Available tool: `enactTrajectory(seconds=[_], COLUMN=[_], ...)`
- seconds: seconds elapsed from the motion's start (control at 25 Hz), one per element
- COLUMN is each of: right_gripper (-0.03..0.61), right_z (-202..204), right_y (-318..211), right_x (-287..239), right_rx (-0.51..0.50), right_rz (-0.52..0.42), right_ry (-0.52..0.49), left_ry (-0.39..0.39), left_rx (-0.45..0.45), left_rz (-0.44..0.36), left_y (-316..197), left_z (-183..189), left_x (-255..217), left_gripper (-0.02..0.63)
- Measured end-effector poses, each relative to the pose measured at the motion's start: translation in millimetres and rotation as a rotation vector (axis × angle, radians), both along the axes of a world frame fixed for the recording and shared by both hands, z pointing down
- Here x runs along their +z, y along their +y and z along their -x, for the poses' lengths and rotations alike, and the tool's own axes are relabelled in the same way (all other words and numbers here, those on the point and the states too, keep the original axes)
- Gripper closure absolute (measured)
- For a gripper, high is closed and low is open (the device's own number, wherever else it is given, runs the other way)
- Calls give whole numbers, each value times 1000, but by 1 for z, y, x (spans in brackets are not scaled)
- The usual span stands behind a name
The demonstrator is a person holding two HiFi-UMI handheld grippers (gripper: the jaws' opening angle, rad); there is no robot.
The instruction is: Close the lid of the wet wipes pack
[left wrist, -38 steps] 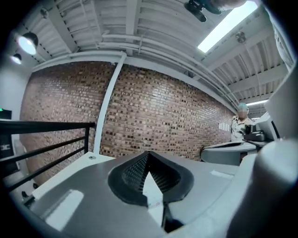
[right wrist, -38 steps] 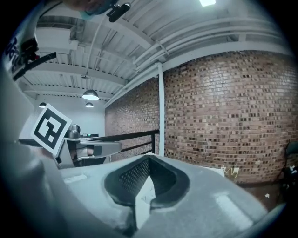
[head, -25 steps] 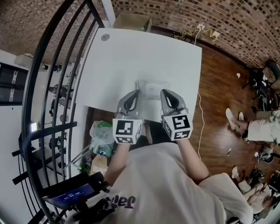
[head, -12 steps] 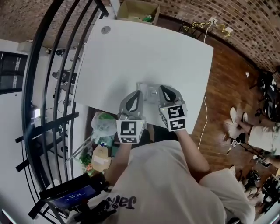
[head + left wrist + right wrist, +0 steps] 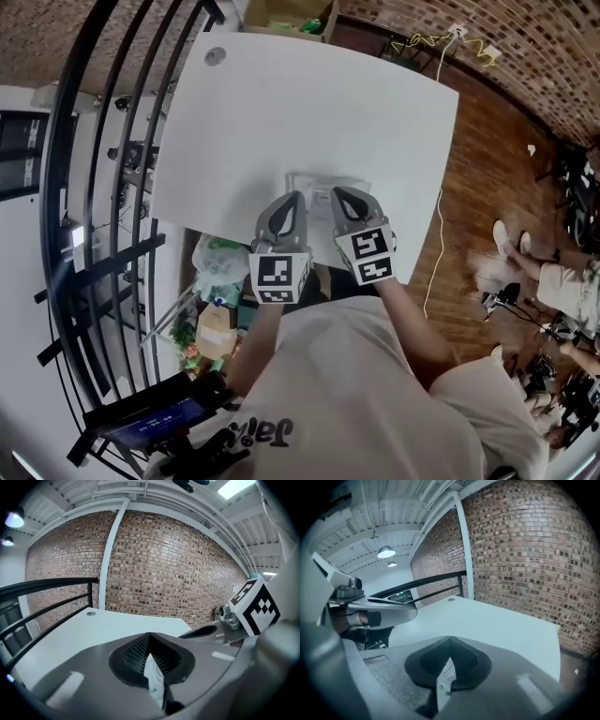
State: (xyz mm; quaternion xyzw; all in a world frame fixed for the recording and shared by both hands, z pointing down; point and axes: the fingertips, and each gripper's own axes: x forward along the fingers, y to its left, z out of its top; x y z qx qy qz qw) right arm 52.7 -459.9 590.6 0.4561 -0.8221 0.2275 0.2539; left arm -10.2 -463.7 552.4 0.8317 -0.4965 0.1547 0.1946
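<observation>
Right tool (image 5: 343,199) leftward, over wipes pack (image 5: 322,182)

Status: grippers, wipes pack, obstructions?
Both shut: left gripper, right gripper, tips at near side of wet wipes pack. Pack at table front edge; lid state unreadable. Nothing blocking.

No legible text; partial, unreadable print on shirt (image 5: 258,432)

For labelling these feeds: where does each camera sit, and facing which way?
Head view: on the person's head, facing steeply down: table, wet wipes pack, left tongs, right tongs, forearms.
Left gripper view: on the left tongs, facing brick wall; right tongs' marker cube at right.
Right gripper view: on the right tongs, facing table and railing; left tongs at left.
Shared by all: the table.
</observation>
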Motion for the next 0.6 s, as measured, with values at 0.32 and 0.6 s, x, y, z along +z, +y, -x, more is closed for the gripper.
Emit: enactTrajectory(seconds=[0.32,0.6], right_gripper=[589,589], right_z=[10,8], right_y=[21,36], right_x=[29,64], right_rx=[-27,-32], right_rz=[106,202], right_ry=[-7,17], left_ry=[1,22], left_rx=[-15,-35], left_rz=[51,84], left_y=[0,-5], left_z=[1,6], left_x=[22,30], left_gripper=[598,598])
